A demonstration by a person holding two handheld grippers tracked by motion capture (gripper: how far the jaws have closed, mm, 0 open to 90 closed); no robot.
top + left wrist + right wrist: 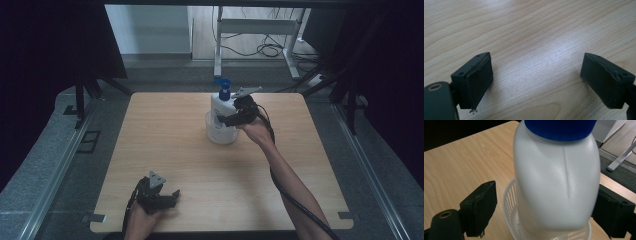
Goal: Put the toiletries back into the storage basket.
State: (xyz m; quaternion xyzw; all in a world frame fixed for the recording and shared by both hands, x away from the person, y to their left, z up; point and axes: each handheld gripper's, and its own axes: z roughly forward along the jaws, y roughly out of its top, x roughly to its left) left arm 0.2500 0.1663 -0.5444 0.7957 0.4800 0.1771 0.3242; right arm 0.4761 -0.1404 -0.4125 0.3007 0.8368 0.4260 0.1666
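Observation:
A white pump bottle (222,103) with a blue pump head stands upright in a small white slotted basket (220,135) at the far middle of the wooden table (165,135). My right gripper (224,115) reaches in from the right at the bottle's lower body. In the right gripper view the bottle (556,177) sits between the jaws of the gripper (546,192), which is open: the left jaw stands apart from it and the right jaw is at its side. The basket (509,200) rims the bottle's base. My left gripper (173,198) rests open near the front left edge, and its own view shows the gripper (537,60) holding nothing over bare wood.
Beyond the table's far edge a white metal frame (255,30) and loose cables (270,49) lie on the floor. Grey rails run along both sides of the table, with dark curtains behind. Bare wood (165,165) spans the left half and the front.

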